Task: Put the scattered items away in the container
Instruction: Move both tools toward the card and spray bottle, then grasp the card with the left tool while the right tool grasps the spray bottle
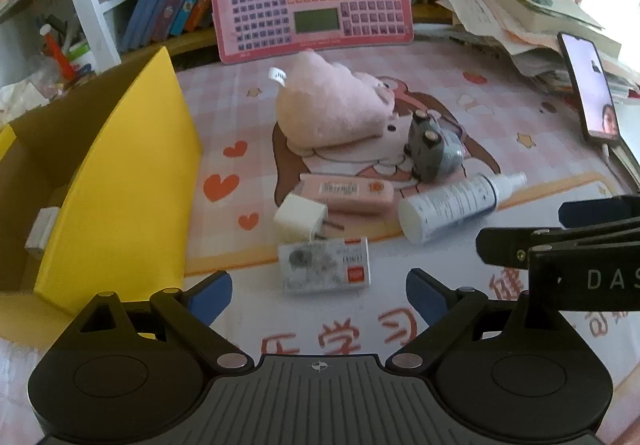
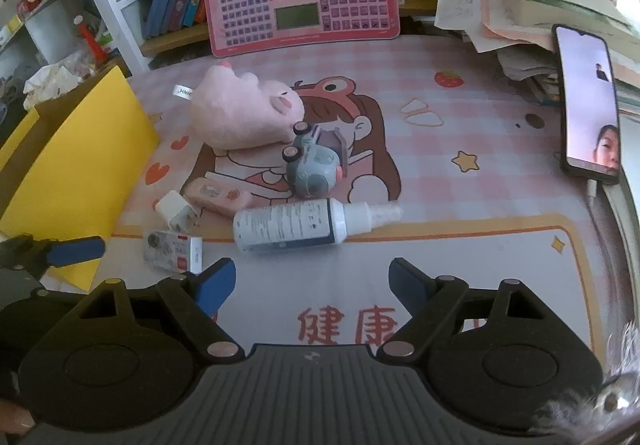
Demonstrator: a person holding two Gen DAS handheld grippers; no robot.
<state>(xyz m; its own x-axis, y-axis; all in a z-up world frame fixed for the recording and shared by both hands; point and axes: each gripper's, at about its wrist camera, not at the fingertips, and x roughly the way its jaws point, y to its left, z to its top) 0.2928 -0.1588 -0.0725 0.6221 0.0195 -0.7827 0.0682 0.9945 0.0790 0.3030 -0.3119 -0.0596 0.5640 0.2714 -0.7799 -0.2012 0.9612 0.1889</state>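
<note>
Left gripper [image 1: 319, 295] sits nearest the lens, fingers [image 1: 212, 295] spread wide with nothing between them. Right gripper [image 2: 312, 285] likewise stands with its fingers [image 2: 218, 281] apart and empty.

Cardboard box [image 1: 116, 181], yellow outside, stands at the left edge of the bench [image 1: 520, 149], flaps up; a small white item lies inside, not identifiable from this view.

Scattered items lie ahead of both grippers, clear of the fingers:
- Pink plush toy [image 1: 332, 105], farthest back.
- White spray bottle [image 2: 296, 225] on its side, directly ahead of the right gripper, nozzle to the right.
- Grey toy car [image 1: 432, 149], overturned, touching the plush.
- Pink tube [image 1: 348, 193] beside the bottle's base.
- Small printed box [image 1: 326, 263], just beyond the left gripper's fingers.
- White plug adapter [image 1: 300, 221], touching the tube.
</note>
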